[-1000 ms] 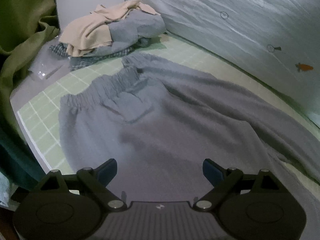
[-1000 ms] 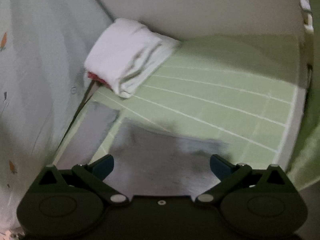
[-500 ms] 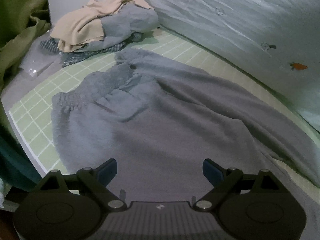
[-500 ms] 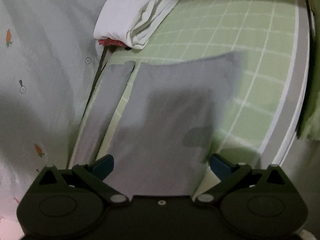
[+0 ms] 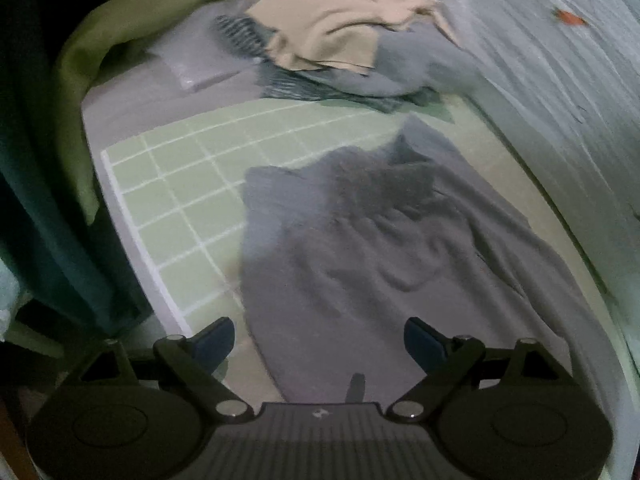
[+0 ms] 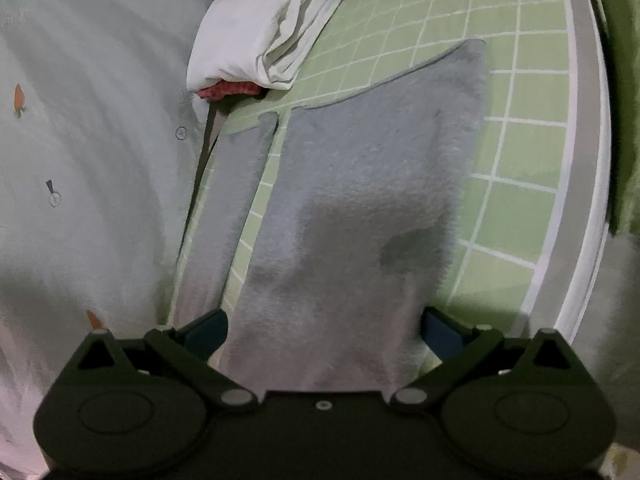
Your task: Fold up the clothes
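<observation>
Grey trousers [image 5: 400, 248] lie spread on a green checked mat [image 5: 180, 184]. In the left wrist view their waistband end is bunched toward the far side. My left gripper [image 5: 320, 340] is open and empty just above the near part of the trousers. In the right wrist view the two trouser legs [image 6: 360, 200] stretch away from me, the wide one in the middle, the narrow one to its left. My right gripper [image 6: 324, 328] is open and empty, its jaws standing either side of the wide leg's near end.
A heap of unfolded clothes [image 5: 340, 40], beige on top, lies at the mat's far end. A folded white garment [image 6: 260, 36] over a red one sits by the pale carrot-print bedding [image 6: 80, 140]. A green curtain [image 5: 100, 60] hangs on the left. The mat's white edge [image 6: 580, 200] runs on the right.
Both grippers pulled back along the trousers. The left view swung left, showing more mat and curtain; the waistband looks more bunched. The right view shows more of the legs.
</observation>
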{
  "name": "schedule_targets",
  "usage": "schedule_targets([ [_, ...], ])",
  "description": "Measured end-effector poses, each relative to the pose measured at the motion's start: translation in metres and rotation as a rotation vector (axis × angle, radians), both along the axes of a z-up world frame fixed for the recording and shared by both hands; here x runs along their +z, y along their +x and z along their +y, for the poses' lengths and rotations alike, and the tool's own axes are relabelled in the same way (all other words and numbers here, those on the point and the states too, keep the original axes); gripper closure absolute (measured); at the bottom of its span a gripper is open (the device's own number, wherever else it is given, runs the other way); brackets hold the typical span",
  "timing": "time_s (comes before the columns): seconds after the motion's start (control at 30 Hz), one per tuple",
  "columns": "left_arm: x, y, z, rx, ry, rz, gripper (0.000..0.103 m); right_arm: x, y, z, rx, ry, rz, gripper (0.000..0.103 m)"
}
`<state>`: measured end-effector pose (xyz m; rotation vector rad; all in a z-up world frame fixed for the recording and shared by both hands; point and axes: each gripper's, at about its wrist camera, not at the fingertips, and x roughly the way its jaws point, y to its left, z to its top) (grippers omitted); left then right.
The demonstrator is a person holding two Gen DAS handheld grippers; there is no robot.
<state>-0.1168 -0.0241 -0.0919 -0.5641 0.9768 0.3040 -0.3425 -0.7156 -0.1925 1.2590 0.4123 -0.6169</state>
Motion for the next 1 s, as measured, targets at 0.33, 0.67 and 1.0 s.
schedule_targets([
  [0.33,-0.02,0.039,0.016,-0.032,0.058,0.041,0.026,0.006,0.005,-0.005,-0.018,-0.033,0.064,0.0],
  [0.67,-0.027,0.061,0.009,-0.037,0.106,0.07,0.031,0.013,0.02,-0.03,-0.098,-0.082,0.21,0.0],
  [1.0,-0.019,0.059,0.025,0.013,0.107,0.057,0.101,0.017,0.024,-0.053,-0.203,-0.107,0.291,0.094],
])
